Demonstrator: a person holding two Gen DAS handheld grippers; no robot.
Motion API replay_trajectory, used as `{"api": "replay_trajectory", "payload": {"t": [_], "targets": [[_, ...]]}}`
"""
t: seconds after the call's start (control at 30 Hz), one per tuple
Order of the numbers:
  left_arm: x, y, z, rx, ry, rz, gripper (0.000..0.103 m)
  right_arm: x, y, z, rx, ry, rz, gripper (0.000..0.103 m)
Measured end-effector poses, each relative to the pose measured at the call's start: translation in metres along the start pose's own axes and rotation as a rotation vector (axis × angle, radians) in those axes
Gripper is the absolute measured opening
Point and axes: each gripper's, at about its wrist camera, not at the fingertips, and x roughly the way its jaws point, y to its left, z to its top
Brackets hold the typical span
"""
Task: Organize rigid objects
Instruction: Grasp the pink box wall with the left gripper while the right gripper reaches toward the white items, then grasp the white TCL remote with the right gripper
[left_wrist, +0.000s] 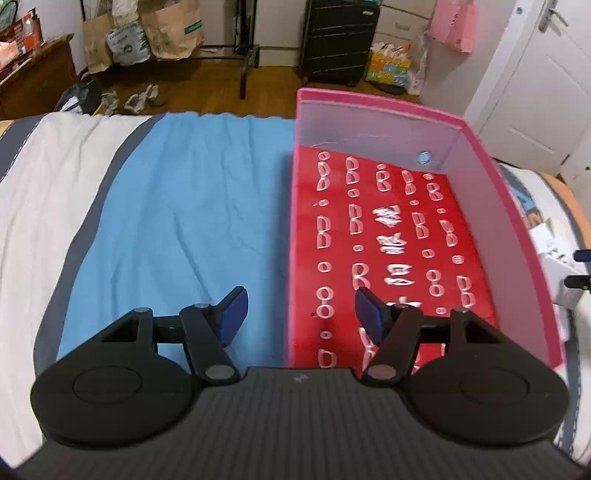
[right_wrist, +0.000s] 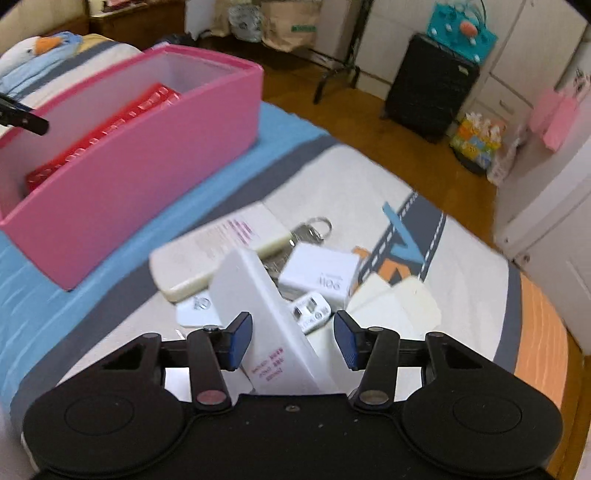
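right gripper (right_wrist: 293, 338) spread around tilted white box (right_wrist: 258, 314), not clamped | left gripper (left_wrist: 299, 314) spread, empty, over pink bin (left_wrist: 517, 229) | risk: box slips sideways onto the near pile as jaws close

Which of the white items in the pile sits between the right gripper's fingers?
The tall white box with pink print, tilted between the right gripper fingers. The white charger and the other white items lie beyond.

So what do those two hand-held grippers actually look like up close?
Both look alike. The left hand-held gripper and the right hand-held gripper are matte black plastic, each with two round discs at the base, jointed black link bars with silver pivot pins, and dark blue flat pads on the fingertips. The left one's body is ribbed. No cables or sleeves show.
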Motion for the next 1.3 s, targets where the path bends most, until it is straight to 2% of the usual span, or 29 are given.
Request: {"api": "replay_trajectory", "payload": {"t": [0.03,0.07,0.1,0.17,0.27,0.4,0.53,0.73,0.77,0.8,0.83,0.9,0.93,1.1,1.3], "targets": [[0.003,0.002,0.000,-0.004,0.005,0.028,0.056,0.002,0.000,0.001,0.009,0.014,0.008,0.050],[0.005,0.004,-0.001,-0.019,0.015,0.054,0.049,0.002,0.000,0.002,0.020,0.029,0.013,0.046],[0.008,0.007,-0.001,-0.038,0.026,0.057,0.040,0.002,-0.002,0.003,0.041,0.043,0.026,0.038],[0.012,0.015,-0.002,-0.078,0.042,0.022,0.025,-0.002,0.000,0.005,0.065,0.043,0.018,0.034],[0.014,0.014,-0.001,-0.088,0.032,-0.035,0.007,-0.009,0.004,0.005,0.089,0.034,0.027,0.028],[0.014,0.002,-0.002,-0.056,0.007,0.013,0.003,-0.014,0.007,0.003,0.116,0.030,0.056,0.020],[0.015,-0.011,-0.001,-0.036,-0.013,0.086,0.004,-0.012,0.028,-0.001,0.028,0.050,0.075,0.015],[0.012,-0.001,-0.004,-0.067,-0.029,0.047,0.003,0.002,0.046,0.011,-0.024,0.056,0.039,0.016],[0.012,-0.001,-0.004,-0.065,-0.030,0.043,0.003,0.005,0.050,0.013,-0.037,0.054,0.024,0.016],[0.013,0.000,-0.005,-0.061,-0.031,0.037,0.003,0.010,0.050,0.016,-0.046,0.054,0.005,0.023],[0.013,0.002,-0.006,-0.061,-0.032,0.027,0.003,0.013,0.051,0.016,-0.055,0.055,-0.018,0.037],[0.014,0.006,-0.007,-0.076,-0.032,0.009,0.003,0.019,0.054,0.018,-0.061,0.059,-0.063,0.049],[0.014,0.007,-0.007,-0.075,-0.034,0.005,0.003,0.022,0.054,0.018,-0.057,0.065,-0.067,0.052],[0.015,0.004,-0.007,-0.063,-0.041,0.010,0.003,0.029,0.041,0.016,0.067,0.097,-0.046,0.056],[0.014,0.007,-0.009,-0.076,-0.046,0.003,0.004,0.041,0.013,0.027,0.253,0.128,0.050,0.063]]}}
